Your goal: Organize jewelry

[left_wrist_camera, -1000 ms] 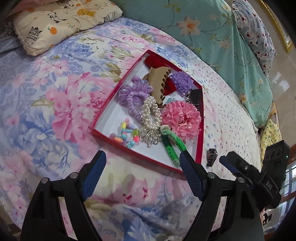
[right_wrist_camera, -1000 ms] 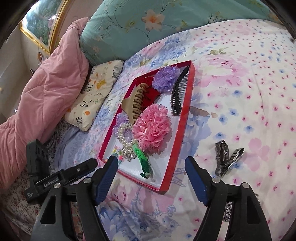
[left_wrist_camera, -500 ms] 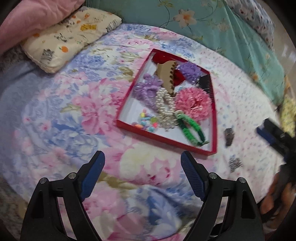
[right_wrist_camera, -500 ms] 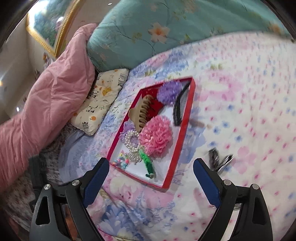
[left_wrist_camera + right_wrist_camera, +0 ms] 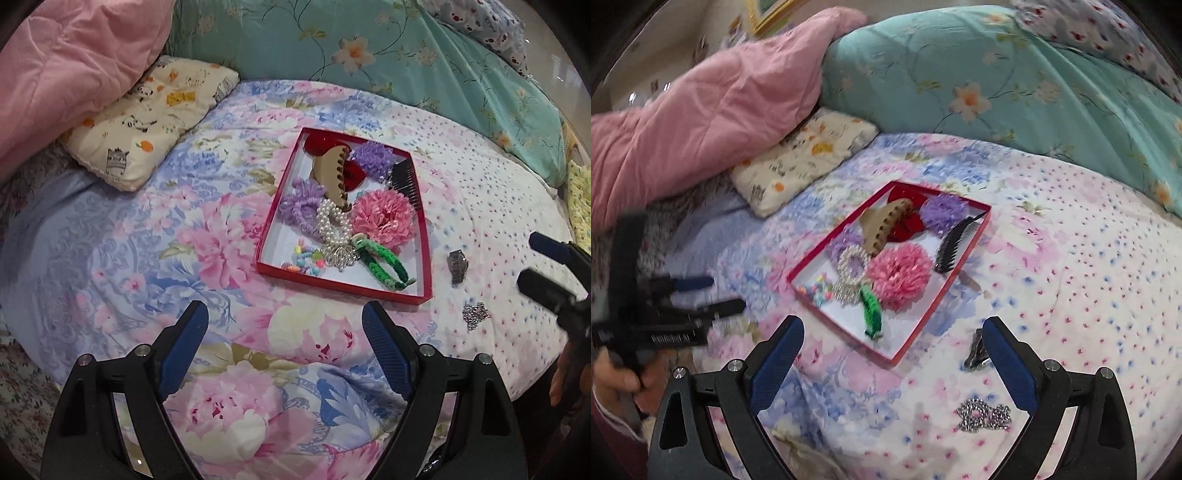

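Left wrist view: my left gripper [image 5: 284,317] is hovering with jaws apart, empty, short of the red tray [image 5: 424,266]. Right gripper [image 5: 892,334] jaws are opening, empty; watch [image 5: 458,266] and chain [image 5: 474,314] are lying just right of that tray.

A red-rimmed tray [image 5: 265,236] sits on a pink-and-blue floral bedspread [image 5: 155,236], beside a teal flowered pillow [image 5: 369,48].

The left gripper [image 5: 282,328] hangs over the bed [image 5: 110,236] and tips down at it. Its two blue fingers [image 5: 184,343] stand wide apart with nothing between them. The right gripper [image 5: 892,345] hangs over the bed too, also tipped down. Its jaws are opening, and nothing is between them. A hand [image 5: 617,384] wraps around the left gripper's handle, down by the bed's near edge.
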A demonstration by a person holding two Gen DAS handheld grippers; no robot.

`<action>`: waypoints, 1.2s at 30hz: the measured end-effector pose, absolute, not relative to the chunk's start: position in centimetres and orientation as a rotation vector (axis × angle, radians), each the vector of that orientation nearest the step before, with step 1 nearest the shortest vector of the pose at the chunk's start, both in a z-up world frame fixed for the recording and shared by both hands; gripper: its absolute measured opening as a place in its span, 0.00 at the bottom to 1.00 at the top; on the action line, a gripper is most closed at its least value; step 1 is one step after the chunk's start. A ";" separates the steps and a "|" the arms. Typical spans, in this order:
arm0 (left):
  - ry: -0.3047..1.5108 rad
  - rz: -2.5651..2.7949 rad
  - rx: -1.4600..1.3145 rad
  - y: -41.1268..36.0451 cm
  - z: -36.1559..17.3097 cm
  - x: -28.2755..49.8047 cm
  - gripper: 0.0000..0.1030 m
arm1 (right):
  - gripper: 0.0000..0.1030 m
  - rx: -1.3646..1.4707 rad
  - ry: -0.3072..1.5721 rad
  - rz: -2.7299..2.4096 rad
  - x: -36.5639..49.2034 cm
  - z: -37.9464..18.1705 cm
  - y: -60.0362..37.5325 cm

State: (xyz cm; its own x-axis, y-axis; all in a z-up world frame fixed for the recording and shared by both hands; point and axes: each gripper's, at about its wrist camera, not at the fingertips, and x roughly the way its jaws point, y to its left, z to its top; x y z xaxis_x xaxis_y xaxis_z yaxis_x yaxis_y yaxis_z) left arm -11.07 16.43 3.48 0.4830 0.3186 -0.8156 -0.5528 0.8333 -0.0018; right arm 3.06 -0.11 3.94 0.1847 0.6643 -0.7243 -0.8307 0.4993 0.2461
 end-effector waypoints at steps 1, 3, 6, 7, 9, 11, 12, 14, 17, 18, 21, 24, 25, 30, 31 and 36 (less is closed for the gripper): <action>0.923 0.538 -0.274 16.4 3.7 -11.1 0.85 | 0.95 -0.233 0.894 1.072 2.8 4.1 0.1; 0.917 0.545 -0.253 16.3 4.3 -10.9 0.89 | 0.95 -0.238 0.899 1.077 2.5 4.5 0.2; 0.915 0.563 -0.233 16.4 4.2 -10.4 1.00 | 0.99 -0.221 0.907 1.097 2.5 4.9 0.4; 0.917 0.570 -0.231 16.5 4.0 -10.2 1.00 | 0.99 -0.227 0.905 1.090 2.5 4.8 0.6; 0.923 0.571 -0.240 16.7 3.6 -10.0 1.00 | 0.99 -0.249 0.913 1.076 2.6 4.2 1.1; 0.934 0.568 -0.256 17.0 3.0 -9.7 1.00 | 0.99 -0.253 0.929 1.073 2.7 3.6 1.5; 0.937 0.571 -0.257 17.0 2.8 -9.6 1.00 | 0.99 -0.252 0.936 1.071 2.9 3.2 1.7; 0.944 0.579 -0.257 17.2 2.3 -9.3 1.00 | 0.99 -0.251 0.955 1.060 3.2 2.4 2.1; 0.958 0.586 -0.263 17.4 1.7 -8.9 1.00 | 0.99 -0.243 0.978 1.059 3.4 1.4 2.5; 0.960 0.589 -0.261 17.5 1.5 -8.7 1.00 | 0.99 -0.247 0.985 1.060 3.5 1.0 2.7; 0.974 0.596 -0.254 17.6 0.9 -8.3 1.00 | 0.99 -0.267 0.997 1.053 3.8 0.1 3.3; 0.976 0.602 -0.254 17.8 0.5 -8.1 1.00 | 0.99 -0.278 1.009 1.037 4.1 -0.6 3.7; 0.975 0.604 -0.256 17.8 0.4 -8.1 1.00 | 0.99 -0.278 1.010 1.037 4.2 -0.7 3.7; 0.967 0.611 -0.272 18.2 0.3 -8.0 1.00 | 0.99 -0.276 1.009 1.025 4.5 -1.2 4.1; 0.962 0.613 -0.276 18.2 0.4 -8.0 1.00 | 0.99 -0.272 1.006 1.018 4.6 -1.3 4.1; 0.957 0.613 -0.284 18.3 0.5 -8.0 1.00 | 0.99 -0.254 0.993 1.014 4.9 -1.2 4.3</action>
